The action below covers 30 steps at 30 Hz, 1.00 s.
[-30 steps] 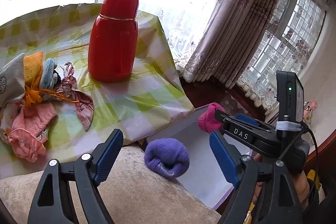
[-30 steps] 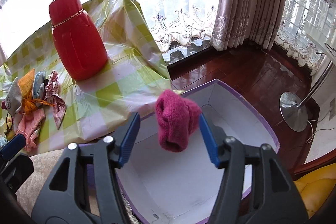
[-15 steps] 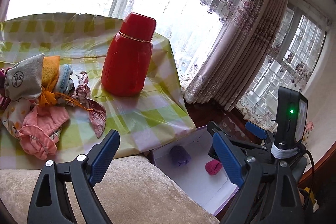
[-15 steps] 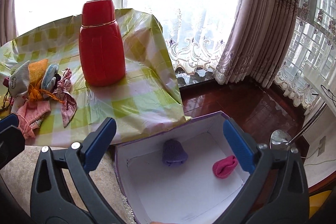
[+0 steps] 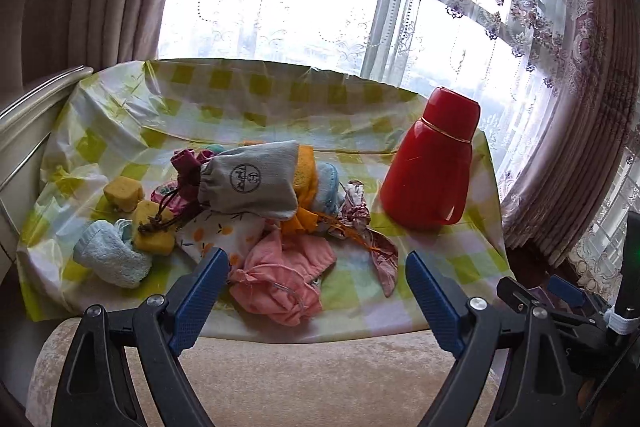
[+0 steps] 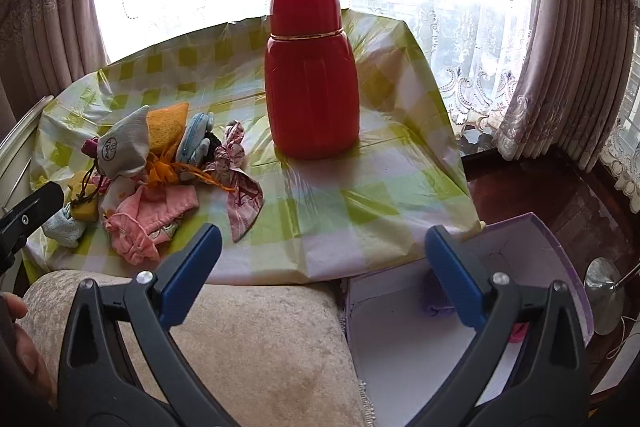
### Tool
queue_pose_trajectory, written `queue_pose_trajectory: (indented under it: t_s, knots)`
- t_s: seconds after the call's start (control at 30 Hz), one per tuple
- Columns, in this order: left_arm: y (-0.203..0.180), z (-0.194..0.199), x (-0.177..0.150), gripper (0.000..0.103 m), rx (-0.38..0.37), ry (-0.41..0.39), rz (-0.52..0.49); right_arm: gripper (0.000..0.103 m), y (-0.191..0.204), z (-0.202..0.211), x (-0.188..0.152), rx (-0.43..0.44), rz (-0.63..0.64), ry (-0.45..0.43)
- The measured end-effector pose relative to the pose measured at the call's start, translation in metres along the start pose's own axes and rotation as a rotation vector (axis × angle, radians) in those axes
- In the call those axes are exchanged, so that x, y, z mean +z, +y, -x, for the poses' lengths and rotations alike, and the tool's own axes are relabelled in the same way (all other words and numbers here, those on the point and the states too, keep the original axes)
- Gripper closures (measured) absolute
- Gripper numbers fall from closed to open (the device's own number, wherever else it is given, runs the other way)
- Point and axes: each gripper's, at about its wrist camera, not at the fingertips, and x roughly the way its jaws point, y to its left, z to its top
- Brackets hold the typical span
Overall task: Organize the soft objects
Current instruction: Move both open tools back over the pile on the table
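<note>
On the checked cloth, the heap of soft things starts with a pale blue sock (image 5: 110,259) at my far left; the pink pouch (image 5: 280,283) lies just ahead of my left gripper (image 5: 316,291), its length running across my fingers. Both jaws gape, empty. My right gripper (image 6: 320,267), just released wide, hovers nearer the white box (image 6: 400,339).
</note>
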Motion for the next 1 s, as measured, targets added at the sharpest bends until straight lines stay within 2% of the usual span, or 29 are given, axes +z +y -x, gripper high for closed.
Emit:
queue_pose_trajectory:
  t_s: [0.1,0.3,0.47,0.57,0.63,0.8,0.9,1.0]
  knots:
    - [0.032,-0.006,0.001,0.012,0.058,0.02,0.061,0.001,0.018,-0.006,0.003,0.017,0.045,-0.001]
    - [0.109,-0.017,-0.004,0.012,0.156,0.062,0.262,0.001,0.042,-0.023,0.008,0.06,0.086,0.018]
    - [0.151,-0.024,-0.005,0.013,0.211,0.078,0.353,0.001,0.061,-0.034,0.01,0.08,0.121,0.04]
    - [0.164,-0.029,-0.003,0.017,0.206,0.078,0.38,0.001,0.074,-0.041,0.013,0.091,0.149,0.047]
    - [0.168,-0.035,0.0,0.024,0.193,0.082,0.374,0.001,0.082,-0.046,0.016,0.099,0.163,0.05]
    - [0.175,-0.057,0.01,0.036,0.148,0.106,0.364,0.001,0.103,-0.058,0.022,0.126,0.193,0.056]
    - [0.185,-0.07,0.014,0.044,0.114,0.125,0.395,0.001,0.118,-0.066,0.027,0.152,0.208,0.055]
    - [0.196,-0.08,0.018,0.047,0.087,0.124,0.427,0.001,0.133,-0.074,0.034,0.179,0.211,0.048]
